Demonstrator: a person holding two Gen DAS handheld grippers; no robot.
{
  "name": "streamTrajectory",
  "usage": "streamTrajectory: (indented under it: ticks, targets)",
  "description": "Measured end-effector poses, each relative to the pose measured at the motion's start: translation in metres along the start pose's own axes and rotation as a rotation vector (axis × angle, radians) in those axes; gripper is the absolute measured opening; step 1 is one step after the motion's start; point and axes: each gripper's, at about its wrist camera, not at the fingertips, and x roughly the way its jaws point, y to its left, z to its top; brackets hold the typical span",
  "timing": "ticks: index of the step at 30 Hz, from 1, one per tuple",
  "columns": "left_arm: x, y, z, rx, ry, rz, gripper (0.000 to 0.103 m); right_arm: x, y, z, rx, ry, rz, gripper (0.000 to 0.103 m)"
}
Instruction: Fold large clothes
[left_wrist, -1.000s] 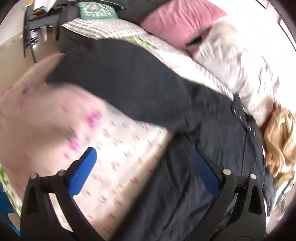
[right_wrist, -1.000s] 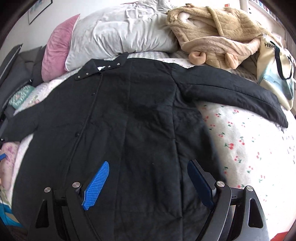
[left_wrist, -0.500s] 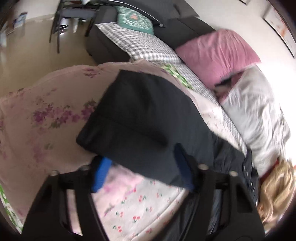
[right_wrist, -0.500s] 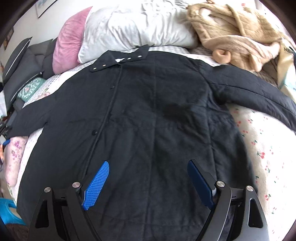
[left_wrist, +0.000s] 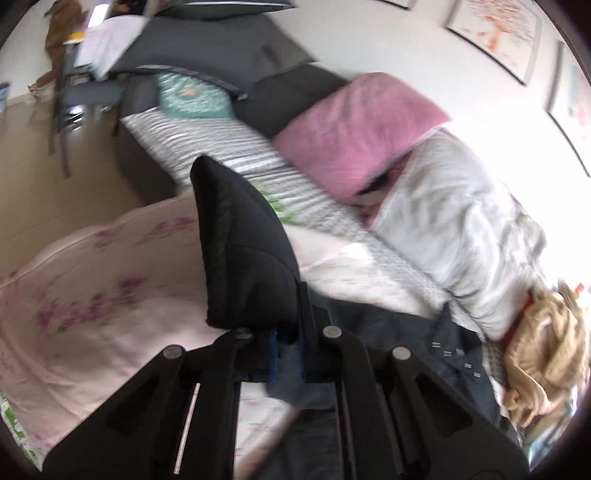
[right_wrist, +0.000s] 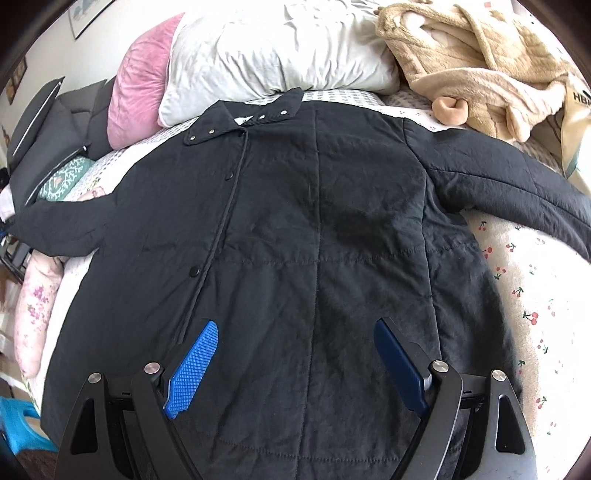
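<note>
A large black quilted coat (right_wrist: 317, 236) lies spread face up on the bed, collar toward the pillows, both sleeves stretched out. My left gripper (left_wrist: 286, 343) is shut on the coat's left sleeve (left_wrist: 243, 254), whose cuff end stands up above the jaws; the same sleeve shows in the right wrist view (right_wrist: 62, 229). My right gripper (right_wrist: 295, 354) is open and empty, hovering over the coat's lower front. The right sleeve (right_wrist: 517, 184) lies out across the cherry-print sheet.
A pink pillow (left_wrist: 354, 125) and a grey pillow (right_wrist: 280, 55) lie at the head of the bed. A tan fleece robe (right_wrist: 476, 59) and a tote bag (right_wrist: 576, 122) lie at the far right. A dark sofa (left_wrist: 207, 51) stands past the bed. A blue stool (right_wrist: 18, 424) stands low left.
My left gripper moved to the sleeve end, closed on it and lifted it. My right gripper drew slightly nearer the coat and stayed open.
</note>
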Motion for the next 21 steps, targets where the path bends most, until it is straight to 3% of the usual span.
streamTrajectory:
  ticks: [7, 16, 19, 20, 21]
  targets:
    - [0.007, -0.1, -0.025, 0.121, 0.045, -0.144, 0.009, -0.004, -0.004, 0.007, 0.02, -0.024, -0.001, 0.088]
    - [0.045, -0.2, -0.116, 0.412, 0.251, -0.266, 0.01, -0.006, -0.01, 0.011, 0.034, -0.026, -0.003, 0.088]
    - [0.066, -0.218, -0.162, 0.544, 0.454, -0.31, 0.026, -0.007, -0.012, 0.012, 0.043, -0.027, -0.002, 0.088]
    - [0.069, -0.221, -0.174, 0.59, 0.489, -0.301, 0.031, -0.007, -0.013, 0.012, 0.047, -0.028, 0.0, 0.088]
    - [0.068, -0.223, -0.187, 0.641, 0.504, -0.28, 0.044, -0.007, -0.014, 0.012, 0.051, -0.027, 0.002, 0.088]
